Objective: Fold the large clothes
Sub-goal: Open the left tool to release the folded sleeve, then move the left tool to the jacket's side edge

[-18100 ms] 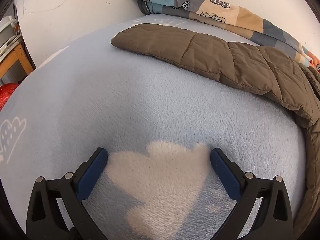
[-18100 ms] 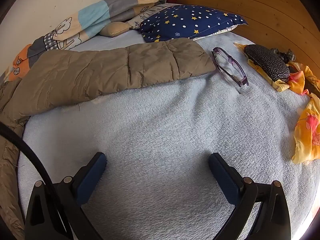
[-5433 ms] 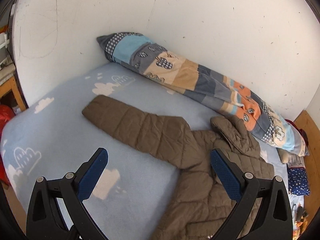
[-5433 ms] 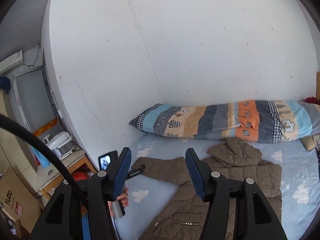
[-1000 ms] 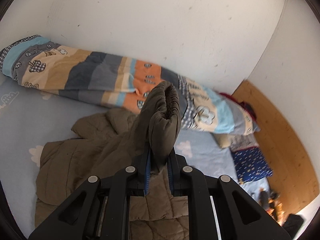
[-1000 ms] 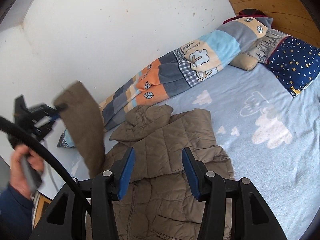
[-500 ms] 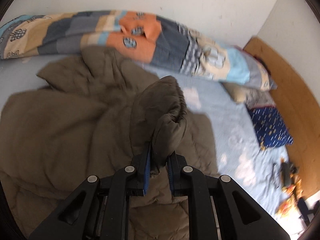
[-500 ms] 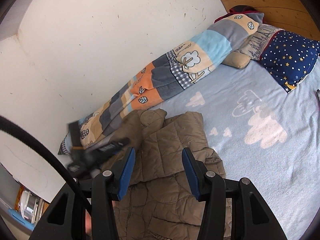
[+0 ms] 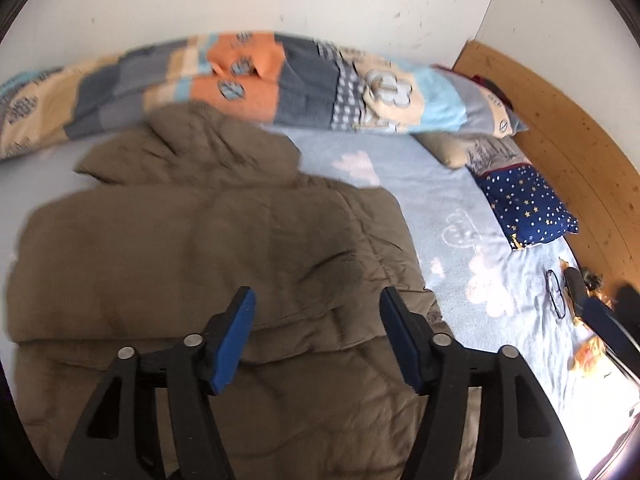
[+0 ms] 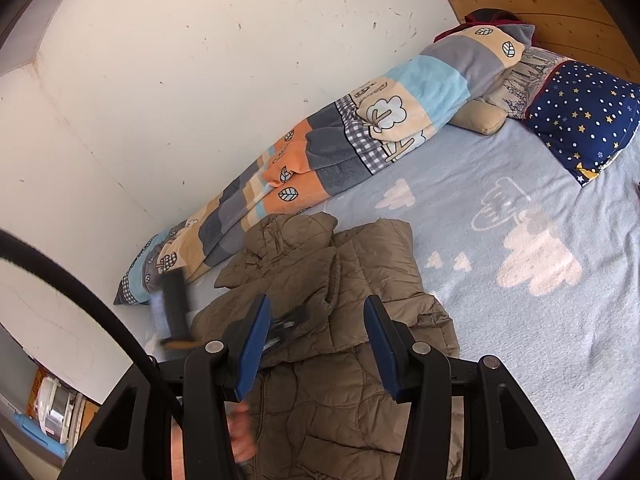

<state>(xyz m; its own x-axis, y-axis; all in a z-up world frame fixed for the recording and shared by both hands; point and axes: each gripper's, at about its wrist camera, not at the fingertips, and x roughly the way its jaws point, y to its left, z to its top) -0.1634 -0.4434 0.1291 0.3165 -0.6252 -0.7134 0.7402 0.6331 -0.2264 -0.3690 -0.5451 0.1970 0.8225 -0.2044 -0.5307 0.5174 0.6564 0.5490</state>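
The brown padded jacket [image 9: 208,248] lies spread on the bed [image 9: 460,240], its hood up near the rolled blanket [image 9: 280,76] by the wall and its hem running down toward the viewer, so its long axis goes from wall to near edge. The left tongs [image 9: 316,340] hang just above the chest of the jacket with the jaws opening and nothing between them; the sleeve [image 10: 316,280] lies folded across the front. The right tongs [image 10: 316,344] are partly open and empty, held above the lower body of the jacket. Beyond them, toward the star pillow [image 10: 580,116], the jacket's other side sits bunched at its edge, with no second sleeve showing spread out on the bed. That side lies on the right tongs' side, so they look better placed to reach it; the fold would likely cross the jacket's long axis toward the middle
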